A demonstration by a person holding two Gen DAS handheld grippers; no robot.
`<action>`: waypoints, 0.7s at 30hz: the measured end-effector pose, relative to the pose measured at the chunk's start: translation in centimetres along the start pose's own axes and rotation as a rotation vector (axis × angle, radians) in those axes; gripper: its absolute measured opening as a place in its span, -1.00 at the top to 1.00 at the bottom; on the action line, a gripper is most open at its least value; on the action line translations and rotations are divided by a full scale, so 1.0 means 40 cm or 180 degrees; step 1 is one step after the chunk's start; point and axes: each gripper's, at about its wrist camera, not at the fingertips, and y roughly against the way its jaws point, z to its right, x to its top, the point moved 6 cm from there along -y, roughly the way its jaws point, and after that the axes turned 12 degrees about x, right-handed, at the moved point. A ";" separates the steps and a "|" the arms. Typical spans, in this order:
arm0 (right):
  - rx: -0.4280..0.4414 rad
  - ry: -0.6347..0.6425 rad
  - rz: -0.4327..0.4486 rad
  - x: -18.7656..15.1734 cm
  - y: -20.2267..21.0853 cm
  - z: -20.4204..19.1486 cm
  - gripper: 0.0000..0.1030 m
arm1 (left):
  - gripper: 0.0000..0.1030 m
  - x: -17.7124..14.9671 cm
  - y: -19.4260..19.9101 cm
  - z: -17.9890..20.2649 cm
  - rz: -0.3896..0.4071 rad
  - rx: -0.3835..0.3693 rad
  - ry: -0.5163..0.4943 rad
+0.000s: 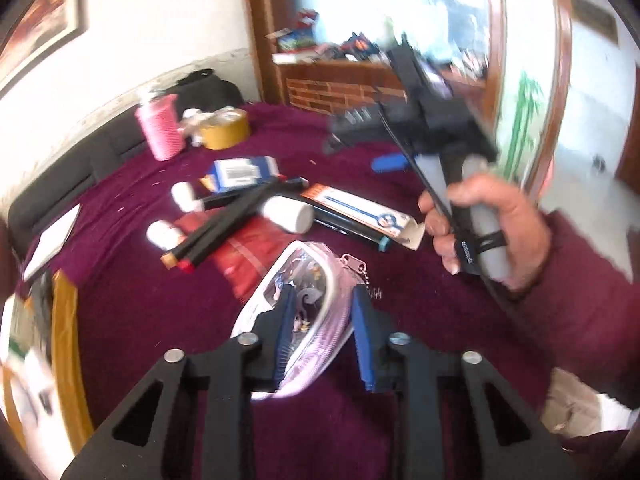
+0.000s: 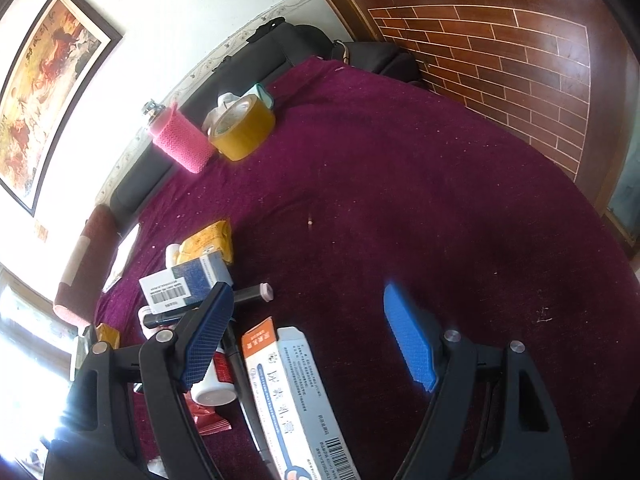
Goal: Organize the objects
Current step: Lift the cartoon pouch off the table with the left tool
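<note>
The left claw (image 1: 320, 340) is clamped on a clear pink pouch (image 1: 296, 312) printed with cartoon figures, its blue pads pressing the pouch's sides. The pouch's long axis runs straight ahead from the claw, its far end with a small metal chain (image 1: 362, 276) pointing toward the heap of things; it looks raised off the purple cloth (image 2: 400, 180), though blur leaves that unsure. It is the only container in play, and whether anything is inside I cannot tell.

Just beyond lie black markers (image 1: 224, 220), white bottles (image 1: 286, 214), a red packet (image 1: 236, 256), a blue box (image 1: 244, 170) and a long white-and-orange carton (image 2: 296, 396).

The right claw (image 2: 308, 336) stands apart and empty, hovering over that carton, whose length runs along its pointing line, so the right hand (image 1: 484, 232) is nearer the loose items. A pink-sleeved bottle (image 2: 180, 140) and a tape roll (image 2: 244, 128) sit well apart at the far edge.
</note>
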 end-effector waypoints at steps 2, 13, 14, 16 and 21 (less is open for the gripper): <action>-0.0036 -0.0006 -0.0007 0.000 -0.002 0.006 -0.50 | 0.61 -0.004 0.023 -0.048 0.0032 -0.0032 0.0209; -0.0162 -0.0031 -0.0054 -0.014 -0.009 0.023 -0.50 | -0.21 -0.067 0.054 -0.213 -0.0157 -0.0354 0.1079; -0.0174 -0.0020 -0.0055 -0.014 -0.009 0.022 -0.50 | -0.47 -0.061 0.044 -0.191 -0.0152 -0.0393 0.0937; -0.0199 0.0021 -0.0061 -0.014 -0.013 0.019 -0.50 | -0.47 -0.049 0.028 -0.140 -0.0116 -0.0331 0.0571; -0.0181 0.0040 -0.0286 -0.036 -0.004 0.007 -0.50 | -0.47 -0.036 -0.112 -0.078 -0.0802 -0.0580 0.0751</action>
